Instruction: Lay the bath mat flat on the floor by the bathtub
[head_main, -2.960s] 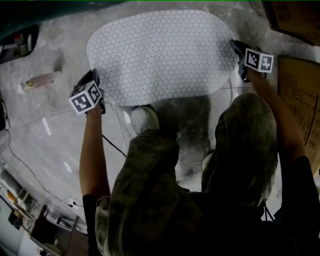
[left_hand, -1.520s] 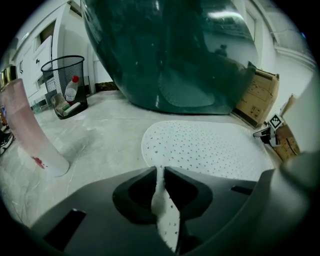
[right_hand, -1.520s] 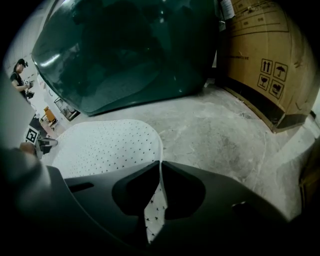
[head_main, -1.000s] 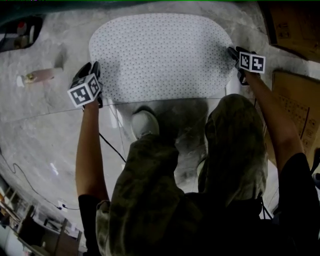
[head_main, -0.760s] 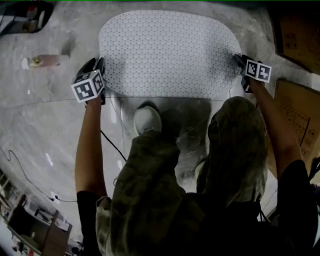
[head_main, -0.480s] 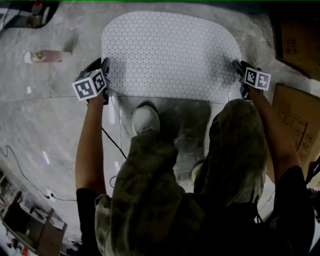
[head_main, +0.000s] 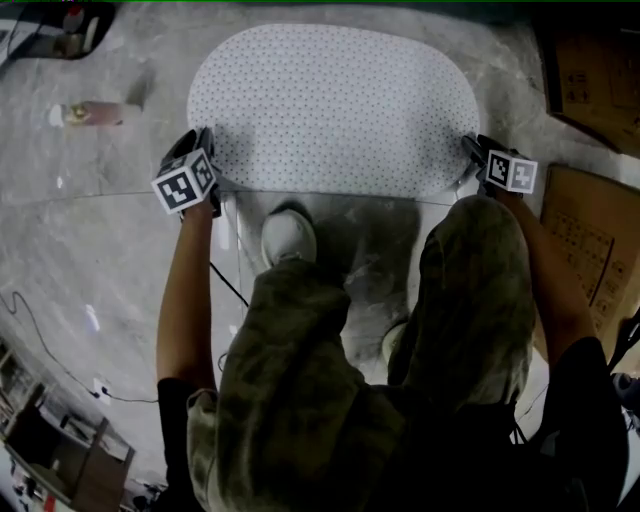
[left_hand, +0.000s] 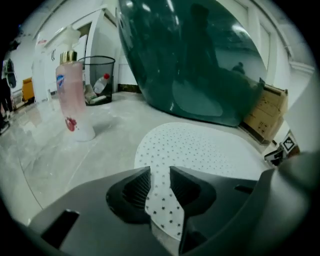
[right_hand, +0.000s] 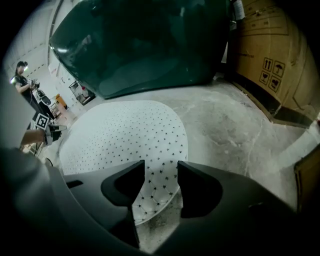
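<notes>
The bath mat (head_main: 335, 105) is a pale, dotted oval spread on the grey floor (head_main: 110, 260), just beside the dark green bathtub (left_hand: 200, 65). Its long axis runs from side to side in front of the person, along the tub's flank. One long edge faces the tub and the other faces the person's feet. Most of it lies flat; only the two near corners are raised where they are gripped.

The left tongs (left_hand: 160, 175) hold the near left corner. A strip of mat stands up between the two pads and fills the gap, and the jaws have just been closing on it. The right tongs (right_hand: 161, 172) hold the near right corner. There the edge curls up off the floor enough to show its latticed underside, with the pads against it on either side. Both tongs point steeply down, one at each end of the mat's near edge, well apart.

A white shoe (head_main: 288, 235) is planted just short of the near edge, towards its left end. Off to the left a pink pump bottle (left_hand: 70, 95) stands upright on the floor, clear of the mat, with a wire waste bin (left_hand: 97, 80) behind it. Cardboard boxes (right_hand: 270, 55) line the right side, near the tub's end. A thin cable (head_main: 60, 340) trails over the floor at the person's left.
</notes>
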